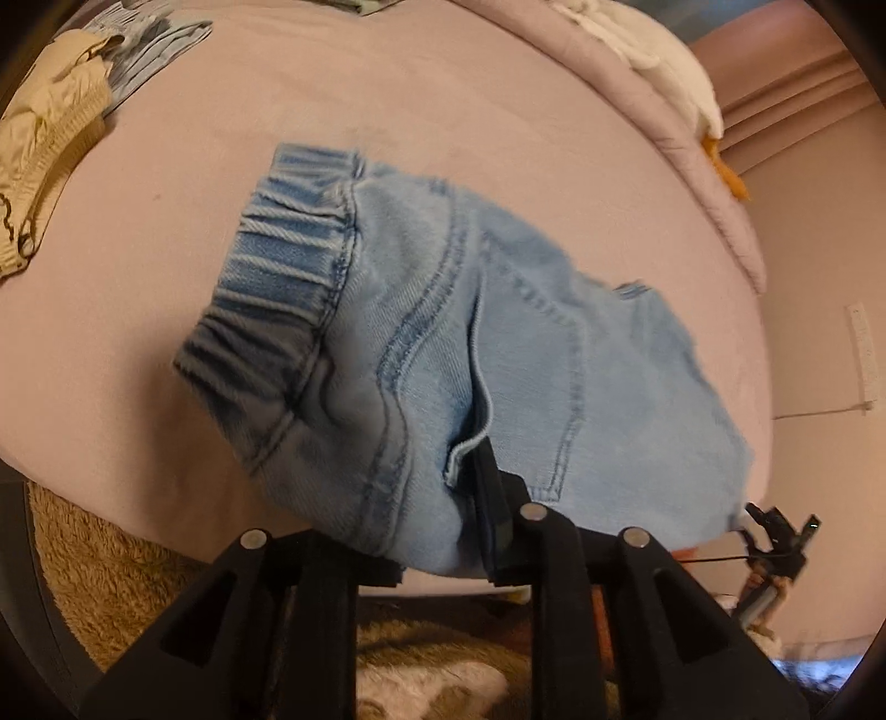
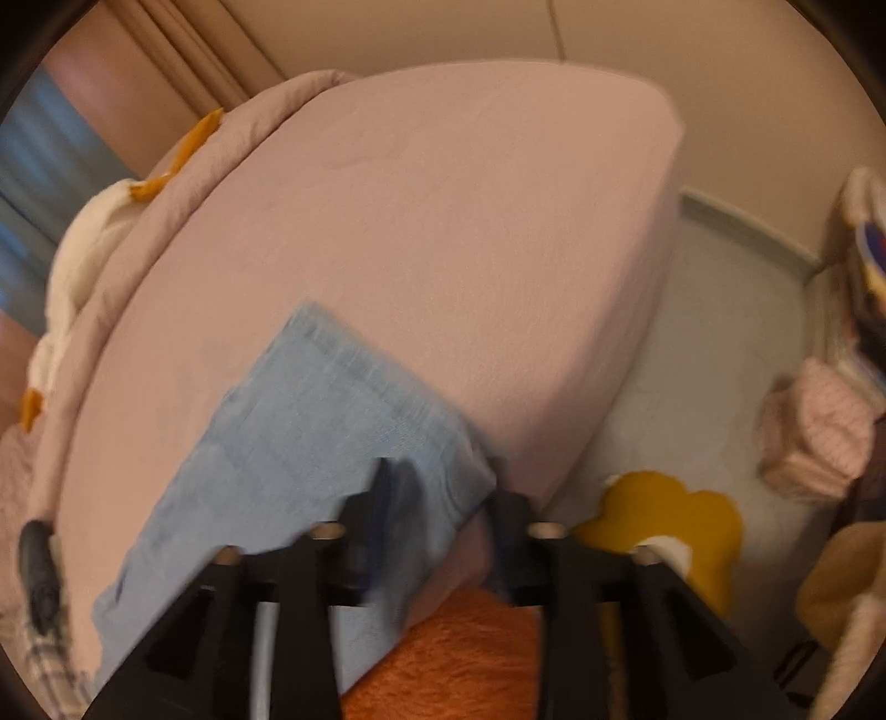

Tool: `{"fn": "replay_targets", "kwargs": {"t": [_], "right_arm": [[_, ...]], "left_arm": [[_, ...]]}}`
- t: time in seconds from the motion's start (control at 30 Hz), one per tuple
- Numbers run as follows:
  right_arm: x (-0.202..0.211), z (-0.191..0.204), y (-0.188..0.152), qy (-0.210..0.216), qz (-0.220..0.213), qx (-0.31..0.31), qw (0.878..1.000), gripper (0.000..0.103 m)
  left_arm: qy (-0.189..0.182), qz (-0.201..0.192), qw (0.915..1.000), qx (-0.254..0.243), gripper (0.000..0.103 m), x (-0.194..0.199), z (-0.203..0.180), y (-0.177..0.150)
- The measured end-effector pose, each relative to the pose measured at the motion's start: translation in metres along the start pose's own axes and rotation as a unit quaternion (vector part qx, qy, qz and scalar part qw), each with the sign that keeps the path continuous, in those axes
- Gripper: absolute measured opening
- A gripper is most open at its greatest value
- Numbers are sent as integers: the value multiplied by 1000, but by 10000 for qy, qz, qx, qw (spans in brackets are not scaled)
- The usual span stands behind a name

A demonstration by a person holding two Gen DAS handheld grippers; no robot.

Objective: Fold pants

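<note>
Light blue denim pants (image 1: 443, 332) lie on the pink bed (image 1: 387, 111), elastic waistband at the left, legs running right. My left gripper (image 1: 443, 531) is at the near edge of the pants; denim drapes between its fingers, and one dark finger (image 1: 493, 498) shows against the fabric. In the right wrist view the pants' leg end (image 2: 310, 443) lies at the bed's near corner. My right gripper (image 2: 443, 498) has its fingers apart around the corner of the cloth. The view is blurred.
A beige garment (image 1: 50, 149) and folded pale blue clothes (image 1: 155, 39) lie at the bed's far left. A white and orange plush toy (image 1: 681, 72) lies at the far right. Shaggy rugs (image 2: 459, 664) and a yellow cushion (image 2: 664, 515) lie on the floor.
</note>
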State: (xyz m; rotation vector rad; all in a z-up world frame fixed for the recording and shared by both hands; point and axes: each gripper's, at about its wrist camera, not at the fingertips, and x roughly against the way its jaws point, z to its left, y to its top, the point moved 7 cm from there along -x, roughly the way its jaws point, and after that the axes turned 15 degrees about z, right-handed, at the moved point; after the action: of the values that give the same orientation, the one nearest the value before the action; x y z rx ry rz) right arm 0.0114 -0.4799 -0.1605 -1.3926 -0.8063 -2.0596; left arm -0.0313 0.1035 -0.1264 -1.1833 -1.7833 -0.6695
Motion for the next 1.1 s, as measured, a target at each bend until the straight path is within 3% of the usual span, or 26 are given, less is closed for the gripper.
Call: {"fn": "replay_targets", "kwargs": {"t": [0.03,0.07,0.1,0.13,0.17,0.2,0.23,0.3,0.4,0.43,0.53,0.57,0.63,0.67,0.7,0.73,0.8,1.0,1.1], "right_arm": [[5,0,6,-84,-123,58,9999,60],[10,2,11,-96,-209,165,9996,60],[14,4,17,-78,-229,262,9994,60],[14,9,24,21,-186,427,9989,60],[12,16,30,128,-119,577,9982,61],[8,22,35,216,-33,725,9971,61],[2,29,39,225,83,884,9958,61],[-18,46,46,258,384,1244,9911,61],[-48,63,52,306,776,1506,9851,65],[-56,66,57,204,741,1527,9853,66],[-58,72,64,284,464,1613,9854,65],[-59,72,64,303,436,1606,9856,52],[-58,76,64,330,370,1645,9851,38],[-58,77,63,374,377,1651,9848,21],[-57,82,59,613,432,1666,9832,15],[-52,84,66,746,436,1608,9832,14],[-44,91,68,433,348,1625,9851,14],[24,135,71,808,-450,1992,9756,13],[18,146,78,642,-451,2053,9756,13]], "left_arm": [[-98,-12,10000,-10,23,7,-2,-1],[-140,-11,9999,-41,23,13,-3,-2],[18,-70,10000,-47,37,21,-3,-3],[313,-203,9993,-32,61,28,0,-2],[792,-471,9957,-5,71,40,7,0],[1043,-717,9920,-18,79,48,11,2],[1170,-916,9889,-58,80,53,13,5],[1127,-1001,9884,-182,80,54,18,14],[511,-648,9962,-273,80,33,21,33],[337,-475,9980,-235,80,21,25,40],[288,-219,9993,-77,80,-2,34,50],[258,-225,9994,-91,78,-7,34,51],[430,-373,9980,-282,59,-8,27,48],[524,-427,9971,-348,56,-5,25,46],[579,-503,9965,-326,44,-1,21,44],[562,-536,9965,-301,35,1,16,42],[488,-694,9963,-161,30,16,11,38],[467,-1094,9928,-169,29,44,-5,17],[576,-1067,9926,-55,29,41,6,14]]}}
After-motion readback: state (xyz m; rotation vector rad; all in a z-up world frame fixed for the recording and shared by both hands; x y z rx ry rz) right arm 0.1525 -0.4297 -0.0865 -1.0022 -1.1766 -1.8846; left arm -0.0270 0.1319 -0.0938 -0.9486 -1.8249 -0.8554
